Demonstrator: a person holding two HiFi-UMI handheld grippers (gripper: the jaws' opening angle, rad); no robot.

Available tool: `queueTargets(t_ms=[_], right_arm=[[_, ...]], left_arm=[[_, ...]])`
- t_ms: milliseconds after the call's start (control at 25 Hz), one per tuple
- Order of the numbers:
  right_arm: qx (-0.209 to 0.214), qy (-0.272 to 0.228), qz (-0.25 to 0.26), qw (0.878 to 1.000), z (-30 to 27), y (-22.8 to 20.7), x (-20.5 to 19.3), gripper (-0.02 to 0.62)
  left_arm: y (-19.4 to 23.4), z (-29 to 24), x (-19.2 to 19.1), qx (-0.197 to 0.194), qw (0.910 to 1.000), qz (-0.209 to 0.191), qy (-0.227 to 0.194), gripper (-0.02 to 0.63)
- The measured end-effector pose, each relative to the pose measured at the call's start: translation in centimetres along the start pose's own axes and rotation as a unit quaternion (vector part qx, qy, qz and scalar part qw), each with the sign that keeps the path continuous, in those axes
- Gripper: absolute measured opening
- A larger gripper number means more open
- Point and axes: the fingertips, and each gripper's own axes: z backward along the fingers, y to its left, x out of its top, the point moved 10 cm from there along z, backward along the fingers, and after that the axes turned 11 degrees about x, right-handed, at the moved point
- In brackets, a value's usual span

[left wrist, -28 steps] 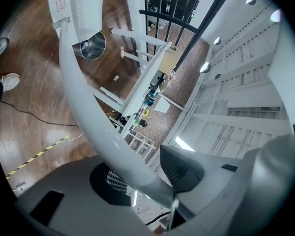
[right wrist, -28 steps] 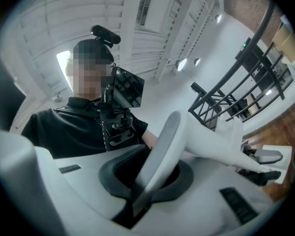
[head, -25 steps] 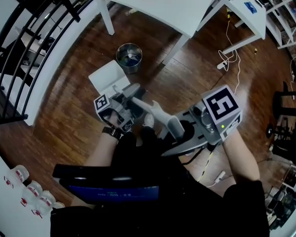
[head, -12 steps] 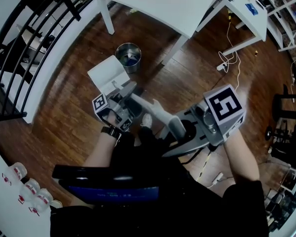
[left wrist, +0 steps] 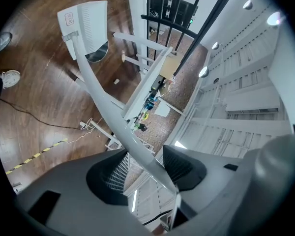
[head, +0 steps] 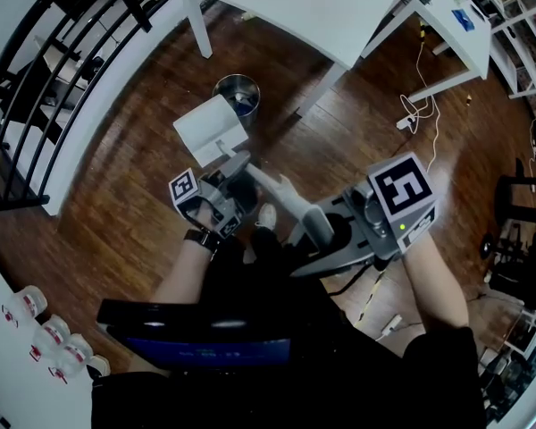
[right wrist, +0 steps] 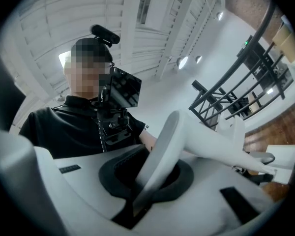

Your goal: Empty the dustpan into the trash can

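the right claw (right wrist: 146, 176) was clamped shut on the curved top end of the white plastic long-handled dustpan (head: 210, 130), probably because that end gave the most leverage for swinging and tipping it. further down the slim white handle (left wrist: 108, 107), the left claw (left wrist: 147, 170) had the shaft running between its jaws; they had just been closing a little, yet a gap showed beside the shaft, so this claw looked more like a loose guide than a real grip. both claws pointed roughly level, which kept the pan stretched out far ahead of the left claw's tips. the pan hung just short of the round metal trash can (head: 237, 94), which stood on the wooden floor beyond both claws. whether any dirt lay in the pan could not be made out. the pan had not yet been tipped.
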Motion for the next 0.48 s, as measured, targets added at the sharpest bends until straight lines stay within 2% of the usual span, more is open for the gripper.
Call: queueTargets(t_ms=[280,480], right_arm=[[-0.006,-0.011,-0.028,1.000,-0.9,-2.3,-2.4,0.041],[-0.006,-0.033,-0.056,0.998,-1.0,-5.2,-4.8,0.041]], left_arm=[[3.7,0.9,0.2,0.020,0.9990,0.034,-0.021,0.212],[7.7,1.7,0.9,0.063,0.9949,0.061,-0.050,0.212]])
